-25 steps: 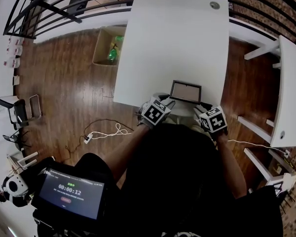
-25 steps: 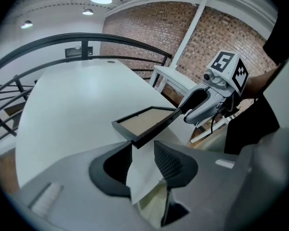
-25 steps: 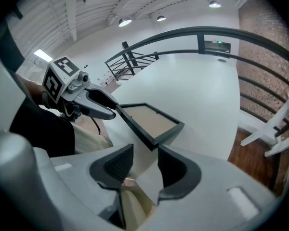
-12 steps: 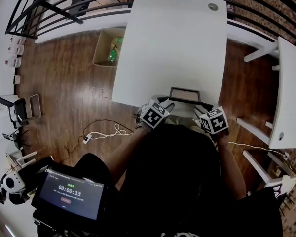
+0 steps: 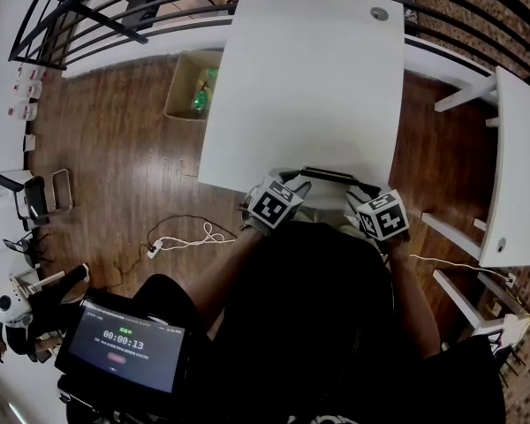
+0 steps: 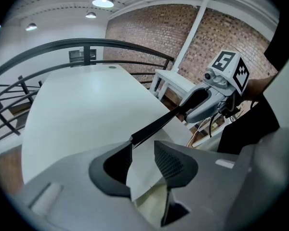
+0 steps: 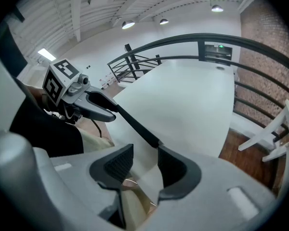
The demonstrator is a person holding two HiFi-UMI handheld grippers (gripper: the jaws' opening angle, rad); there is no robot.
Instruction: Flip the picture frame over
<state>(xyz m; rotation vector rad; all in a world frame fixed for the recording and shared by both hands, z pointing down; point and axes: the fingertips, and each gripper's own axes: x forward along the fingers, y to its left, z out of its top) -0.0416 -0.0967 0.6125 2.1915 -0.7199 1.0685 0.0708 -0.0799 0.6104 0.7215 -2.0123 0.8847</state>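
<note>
Left gripper point(image 6: 143, 149) and right gripper point(image 7: 145, 153) clamp the black rectangular picture frame point(image 5: 327, 176) endwise — it's edge-on; shallow bites might slip.

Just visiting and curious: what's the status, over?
Left tongs, right tongs clamped on frame ends. Frame on edge above table, half flipped. Nothing blocking.

We see the picture frame point(image 5: 329, 175) only edge-on — a thin dark strip in all three views, so neither face shows. In the head view its ends vanish under the left gripper point(image 5: 293, 182) and right gripper point(image 5: 356, 191); how the jaws bite its corners seems lost behind their own tips. The green things in the floor box point(image 5: 182, 78) are too small to name.
</note>
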